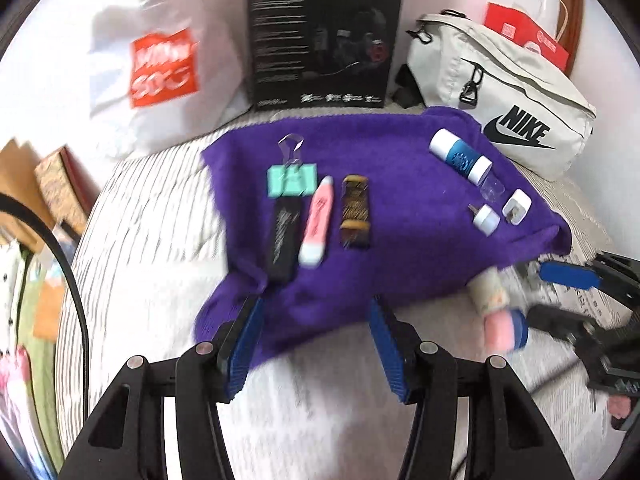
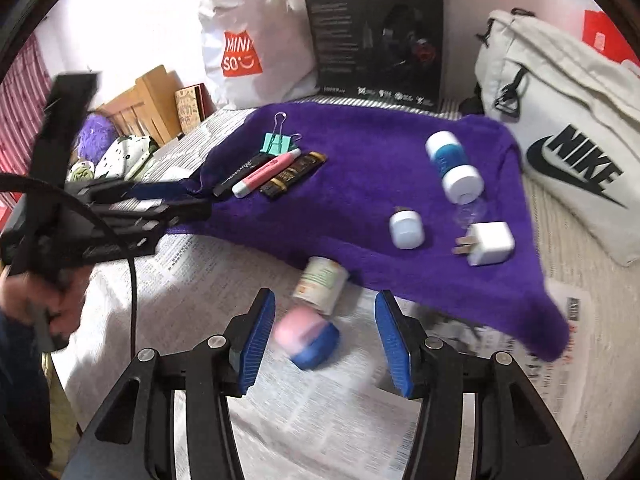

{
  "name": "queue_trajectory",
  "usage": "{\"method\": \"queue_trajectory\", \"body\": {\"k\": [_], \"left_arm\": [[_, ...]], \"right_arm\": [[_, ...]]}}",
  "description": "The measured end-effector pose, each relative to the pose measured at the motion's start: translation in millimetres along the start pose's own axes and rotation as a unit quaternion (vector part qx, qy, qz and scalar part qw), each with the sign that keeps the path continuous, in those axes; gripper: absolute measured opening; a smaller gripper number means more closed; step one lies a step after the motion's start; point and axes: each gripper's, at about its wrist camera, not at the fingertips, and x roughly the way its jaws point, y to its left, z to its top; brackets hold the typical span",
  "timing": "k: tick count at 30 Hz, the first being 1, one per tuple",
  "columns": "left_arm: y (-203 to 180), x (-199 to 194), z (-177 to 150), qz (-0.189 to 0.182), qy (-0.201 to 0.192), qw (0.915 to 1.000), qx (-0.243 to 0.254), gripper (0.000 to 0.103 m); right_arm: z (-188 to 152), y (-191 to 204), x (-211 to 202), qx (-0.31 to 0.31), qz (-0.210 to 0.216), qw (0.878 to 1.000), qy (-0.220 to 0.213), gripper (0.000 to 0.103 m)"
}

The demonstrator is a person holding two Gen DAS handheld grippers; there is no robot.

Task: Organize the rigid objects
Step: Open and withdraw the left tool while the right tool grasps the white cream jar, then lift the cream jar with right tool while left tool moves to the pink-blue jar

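Left wrist view shows the left gripper [image 1: 316,344] low in the middle of the frame. Its two blue pads stand apart with nothing between them, just over the near edge of a purple cloth [image 1: 400,200]. The cloth lies on newspaper [image 1: 160,240].

On the cloth, left of the middle, four things lie side by side: a teal binder clip [image 1: 292,180], a black pen [image 1: 284,236], a pink and white tube [image 1: 316,224] and a brown and gold bar [image 1: 354,212]. On the right part of the cloth are a blue and white bottle [image 1: 460,158], a small white cap [image 1: 486,219] and a white plug [image 1: 518,206].

At the lower right edge of the cloth a cream bottle [image 1: 490,292] lies on its side, next to a pink and blue jar [image 1: 506,330]. Both are blurry.

Right wrist view shows the right gripper [image 2: 325,336] low in the middle. Its pads stand apart too. The pink and blue jar sits on the newspaper between them, closer to the left pad, and I cannot tell if that pad touches it. The cream bottle lies just above the jar, half on the cloth.

At the left of that view, a hand [image 2: 44,300] holds the left gripper's handle.

Behind the cloth stand a white shopping bag [image 2: 256,40], a black box [image 2: 376,36] and a grey Nike bag [image 2: 560,120].
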Motion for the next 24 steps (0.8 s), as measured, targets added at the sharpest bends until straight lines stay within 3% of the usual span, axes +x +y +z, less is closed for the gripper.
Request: {"method": "queue_trajectory", "body": {"k": [7, 12, 15, 24], "left_arm": [[17, -12, -32, -0.003, 0.005, 0.9994, -0.033, 0.052], [15, -6, -47, -0.017, 0.012, 0.9988, -0.043, 0.054], [12, -4, -54, -0.015, 0.016, 0.9992, -0.035, 0.054], [20, -10, -62, -0.026, 0.014, 0.9984, -0.048, 0.054]], "right_arm": [[4, 8, 24, 0.027, -0.023, 0.999, 0.01, 0.051], [4, 12, 47, 0.035, -0.046, 0.998, 0.032, 0.035], [3, 15, 48, 0.03, -0.058, 0.998, 0.023, 0.029], [6, 12, 35, 0.019, -0.051, 0.998, 0.008, 0.028]]}}
